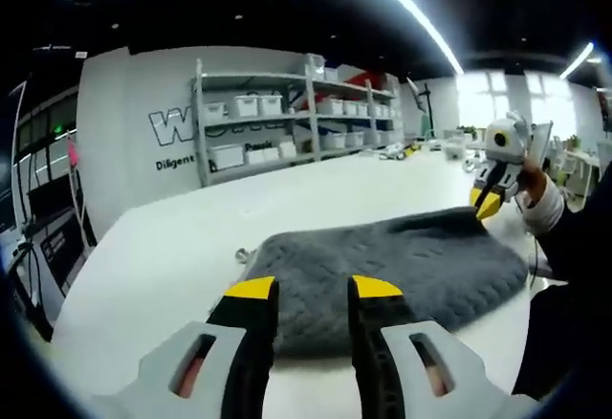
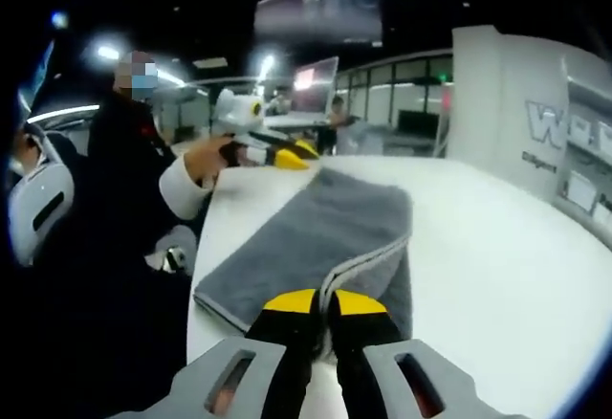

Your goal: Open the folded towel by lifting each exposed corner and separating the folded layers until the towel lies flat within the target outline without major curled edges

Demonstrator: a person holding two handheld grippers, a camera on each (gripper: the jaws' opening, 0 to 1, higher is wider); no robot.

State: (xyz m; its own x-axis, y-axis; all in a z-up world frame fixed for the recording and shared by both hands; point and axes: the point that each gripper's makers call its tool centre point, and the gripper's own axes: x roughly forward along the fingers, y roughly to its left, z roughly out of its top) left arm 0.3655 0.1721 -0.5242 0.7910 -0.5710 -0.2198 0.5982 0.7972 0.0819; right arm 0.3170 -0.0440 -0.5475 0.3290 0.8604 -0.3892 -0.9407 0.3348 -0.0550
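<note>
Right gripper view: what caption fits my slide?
The right gripper pinches a corner of the gray towel on the white table.

Showing 1 grey towel (image 1: 382, 271) on 1 white table (image 1: 172, 247), 2 grippers: left (image 1: 314, 290), right (image 2: 321, 302). 1 shelf unit (image 1: 296, 113) w/ bins sitting behind, 1 person's hand (image 2: 206, 163).

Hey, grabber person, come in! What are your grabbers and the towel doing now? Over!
Right gripper shut on towel corner, lifted. Left gripper open, hovering at towel edge. Towel folded on white table. Nothing in the way.
</note>
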